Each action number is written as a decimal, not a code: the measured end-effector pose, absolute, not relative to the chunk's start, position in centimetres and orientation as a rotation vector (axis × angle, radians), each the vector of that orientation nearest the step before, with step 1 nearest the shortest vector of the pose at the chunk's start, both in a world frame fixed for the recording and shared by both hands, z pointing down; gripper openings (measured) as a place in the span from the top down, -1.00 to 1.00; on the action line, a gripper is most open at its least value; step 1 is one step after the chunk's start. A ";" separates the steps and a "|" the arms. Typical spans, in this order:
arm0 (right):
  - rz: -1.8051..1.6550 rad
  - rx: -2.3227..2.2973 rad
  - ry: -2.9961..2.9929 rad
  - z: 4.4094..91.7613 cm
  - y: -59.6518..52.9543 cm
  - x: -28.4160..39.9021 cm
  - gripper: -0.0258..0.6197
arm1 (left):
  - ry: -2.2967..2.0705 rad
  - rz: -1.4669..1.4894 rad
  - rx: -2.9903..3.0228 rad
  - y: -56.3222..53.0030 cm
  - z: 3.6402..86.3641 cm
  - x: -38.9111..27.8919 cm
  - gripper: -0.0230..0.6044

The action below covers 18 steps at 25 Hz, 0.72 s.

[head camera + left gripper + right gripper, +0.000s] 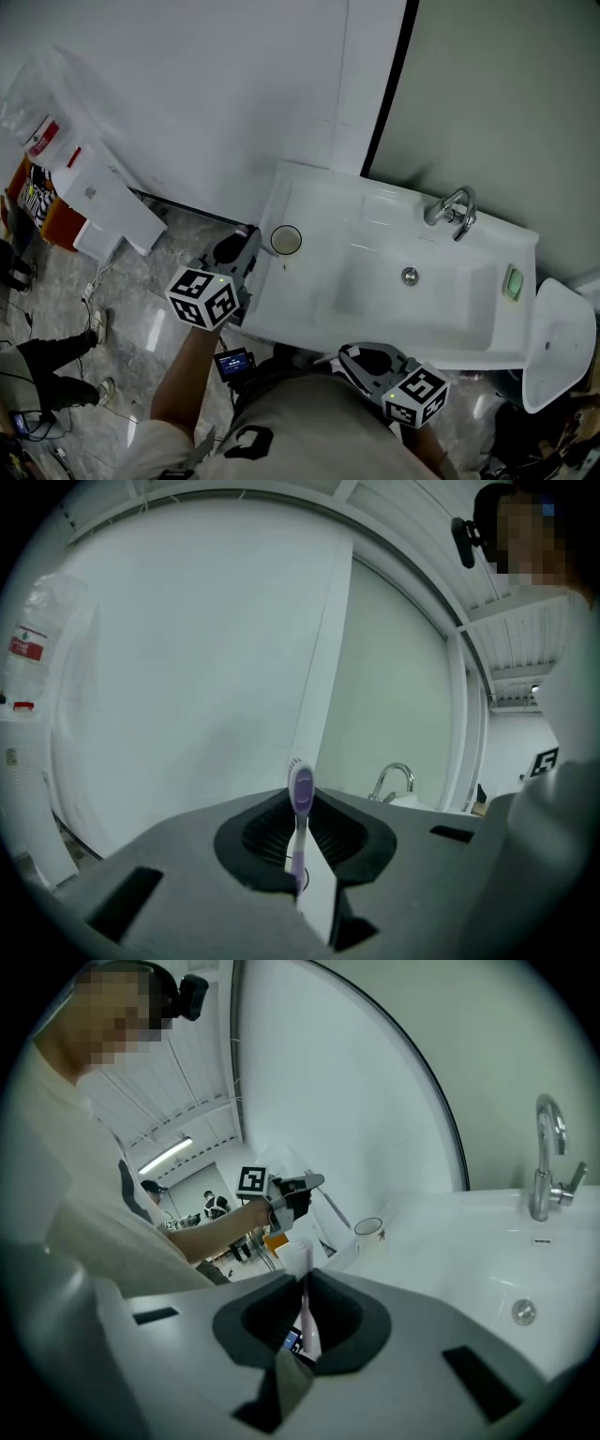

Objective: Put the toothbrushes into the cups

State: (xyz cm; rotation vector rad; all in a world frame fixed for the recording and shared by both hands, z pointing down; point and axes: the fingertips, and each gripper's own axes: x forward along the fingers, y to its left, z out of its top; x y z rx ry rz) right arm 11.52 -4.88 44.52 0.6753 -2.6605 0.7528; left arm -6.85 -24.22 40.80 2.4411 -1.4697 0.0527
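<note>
My left gripper (302,841) is shut on a purple toothbrush (300,794) that stands upright between its jaws. In the head view the left gripper (242,249) hovers just left of a white cup (286,241) on the sink's left rim. The right gripper (306,1309) is shut on a pale pink toothbrush (305,1283), also upright. Seen from above, the right gripper (363,360) sits at the sink's near edge. From there the cup (369,1233) stands ahead to the left, with the left gripper (296,1193) beyond it.
The white sink (309,300) has a chrome faucet (454,211) at the back and a drain (410,276) in the basin. A green item (512,281) lies on its right rim. White boxes (105,202) lean against the wall at left, above the grey floor.
</note>
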 end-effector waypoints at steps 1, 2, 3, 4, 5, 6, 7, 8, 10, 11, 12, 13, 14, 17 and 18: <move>0.745 0.685 -2.652 44.6 -5.1 11.3 0.82 | -1.465 0.040 2.431 -24.9 41.2 -7.1 0.77; 0.740 0.699 -2.644 44.8 -5.3 11.1 0.82 | -1.458 0.032 2.423 -25.6 41.7 -7.3 0.77; 0.739 0.715 -2.635 44.9 -5.5 11.0 0.82 | -1.449 0.028 2.418 -26.1 42.1 -7.4 0.77; 0.742 0.726 -2.628 45.0 -5.7 10.8 0.82 | -1.441 0.026 2.416 -26.6 42.6 -7.4 0.77; 0.747 0.731 -2.621 45.0 -5.8 10.5 0.82 | -1.433 0.026 2.414 -27.2 43.0 -7.4 0.77; 0.750 0.733 -2.616 45.0 -5.9 10.2 0.82 | -1.427 0.027 2.411 -27.6 43.5 -7.4 0.77; 0.752 0.736 -2.609 45.0 -6.0 9.9 0.82 | -1.423 0.030 2.408 -28.1 44.0 -7.4 0.77; 0.755 0.741 -2.602 45.1 -6.2 9.7 0.82 | -1.419 0.036 2.403 -28.5 44.6 -7.4 0.77; 0.760 0.753 -2.588 45.3 -6.4 9.2 0.82 | -1.413 0.054 2.391 -29.2 45.8 -7.4 0.77; 0.758 0.757 -2.584 45.3 -6.5 9.0 0.82 | -1.409 0.065 2.385 -29.4 46.5 -7.4 0.77; 0.754 0.760 -2.581 45.2 -6.7 8.8 0.82 | -1.405 0.074 2.379 -29.7 47.0 -7.3 0.77; 0.752 0.764 -2.578 45.2 -6.8 8.6 0.82 | -1.401 0.082 2.373 -29.9 47.6 -7.2 0.77; 0.751 0.769 -2.575 45.2 -6.9 8.5 0.82 | -1.396 0.090 2.367 -30.0 48.2 -7.2 0.77; 0.759 0.788 -2.567 45.3 -7.2 8.2 0.82 | -1.372 0.114 2.347 -30.2 49.9 -7.0 0.77; 0.763 0.794 -2.564 45.3 -7.3 8.2 0.82 | -1.363 0.119 2.340 -30.2 50.4 -7.0 0.77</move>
